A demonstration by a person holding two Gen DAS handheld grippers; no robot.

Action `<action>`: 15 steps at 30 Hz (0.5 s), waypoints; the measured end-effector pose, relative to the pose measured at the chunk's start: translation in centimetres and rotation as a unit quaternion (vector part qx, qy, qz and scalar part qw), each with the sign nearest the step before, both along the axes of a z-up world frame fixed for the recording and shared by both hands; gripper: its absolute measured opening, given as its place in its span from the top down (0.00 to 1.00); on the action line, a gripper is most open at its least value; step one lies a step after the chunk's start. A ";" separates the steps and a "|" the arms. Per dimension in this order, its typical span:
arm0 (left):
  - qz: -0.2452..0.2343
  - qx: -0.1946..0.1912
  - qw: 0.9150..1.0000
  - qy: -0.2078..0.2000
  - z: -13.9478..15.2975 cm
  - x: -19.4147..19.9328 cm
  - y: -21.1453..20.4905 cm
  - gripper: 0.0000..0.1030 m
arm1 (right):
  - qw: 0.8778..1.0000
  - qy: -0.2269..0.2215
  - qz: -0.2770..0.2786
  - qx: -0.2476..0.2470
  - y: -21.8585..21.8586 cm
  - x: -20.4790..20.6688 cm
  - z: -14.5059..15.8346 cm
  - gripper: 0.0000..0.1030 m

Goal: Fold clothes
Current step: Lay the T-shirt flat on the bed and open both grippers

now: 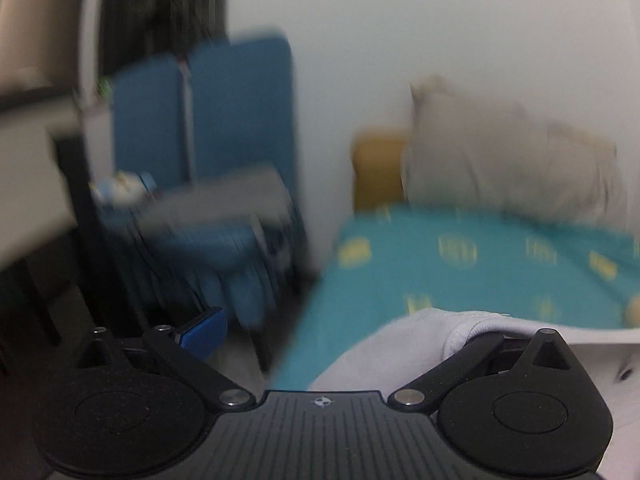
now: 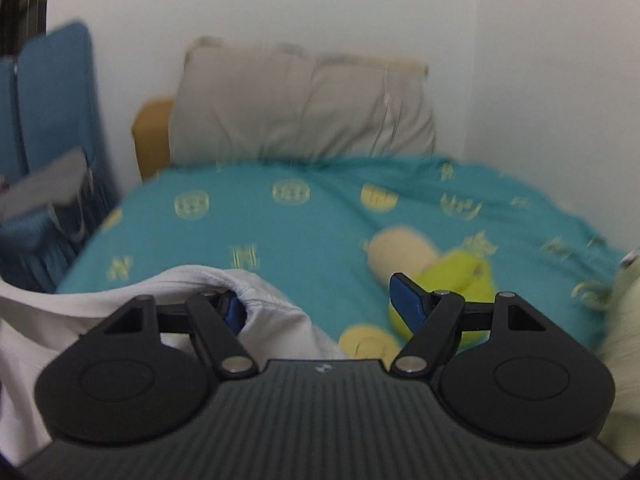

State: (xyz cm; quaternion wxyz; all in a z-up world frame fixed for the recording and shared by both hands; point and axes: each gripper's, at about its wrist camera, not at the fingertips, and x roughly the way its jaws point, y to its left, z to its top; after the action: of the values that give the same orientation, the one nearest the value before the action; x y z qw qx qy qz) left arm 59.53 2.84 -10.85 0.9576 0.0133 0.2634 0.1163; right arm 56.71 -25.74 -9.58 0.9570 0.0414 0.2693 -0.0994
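White garment [image 2: 276, 320], one, drapes over a finger of each wide-open tongs [image 1: 352, 332] [image 2: 320, 300]; nothing clamped.

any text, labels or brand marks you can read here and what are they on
No words or numbers can be read in either view.
Teal bedspread: yellow round and letter-like motifs, too blurred to read.
Left gripper body: a small round emblem, no letters legible.
Right gripper body: the same kind of small emblem, too small to read.
White garment: no print visible.

White walls [image 2: 280, 0], teal-covered bed [image 2: 300, 232]
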 end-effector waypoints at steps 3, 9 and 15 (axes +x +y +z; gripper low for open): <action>-0.032 0.010 0.997 0.074 -4.9 2.7 0.5 0.04 | 0.992 0.101 0.054 0.059 -0.7 3.6 -5.4 0.28; -0.129 -0.004 0.980 0.154 -7.2 4.3 1.9 0.00 | 0.965 0.147 0.152 0.156 0.8 4.0 -8.1 0.15; -0.140 -0.016 0.983 0.117 -3.2 0.2 3.7 0.00 | 0.975 0.071 0.113 0.175 1.4 0.0 -4.1 0.17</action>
State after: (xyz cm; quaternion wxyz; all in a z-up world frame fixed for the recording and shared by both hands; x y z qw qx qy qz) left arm 59.77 6.58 -14.05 0.9270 0.0482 0.3710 -0.0252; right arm 56.70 -24.30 -13.68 0.9182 0.1704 0.3532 0.0556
